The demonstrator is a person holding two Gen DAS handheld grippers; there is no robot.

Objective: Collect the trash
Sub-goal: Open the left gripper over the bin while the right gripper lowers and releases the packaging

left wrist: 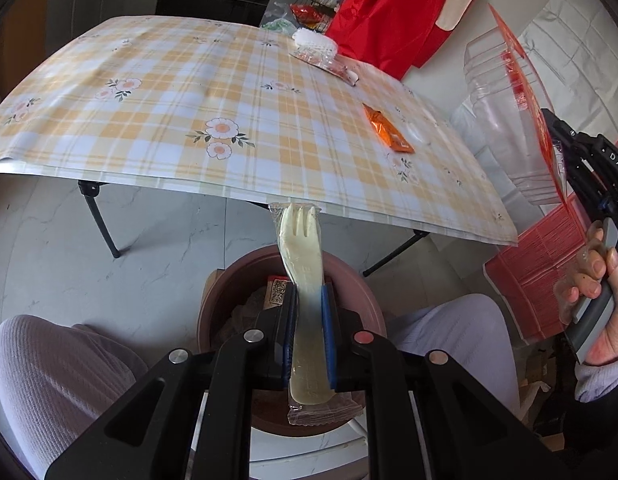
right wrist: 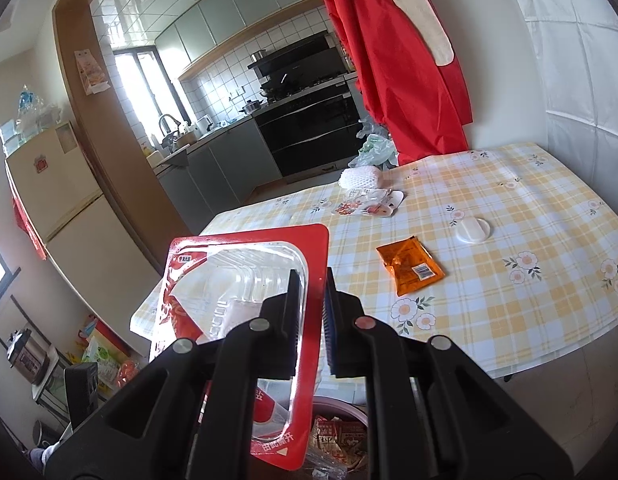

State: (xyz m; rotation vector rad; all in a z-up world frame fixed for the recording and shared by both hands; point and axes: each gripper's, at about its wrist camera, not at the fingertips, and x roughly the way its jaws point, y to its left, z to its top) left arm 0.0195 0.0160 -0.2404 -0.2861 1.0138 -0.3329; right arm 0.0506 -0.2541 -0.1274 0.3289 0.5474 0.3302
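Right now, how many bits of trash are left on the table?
4, perhaps more hidden: orange sachet near the front, white lid behind it, foam net and torn wrappers at the far edge.

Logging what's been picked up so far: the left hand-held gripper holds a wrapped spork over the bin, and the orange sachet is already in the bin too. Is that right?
Not quite. The left hand-held gripper does hold the wrapped spork over the bin, but the orange sachet is not in it: the right wrist view shows it lying on the table.

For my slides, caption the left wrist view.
Left gripper holds a wrapped plastic fork above the trash bin.
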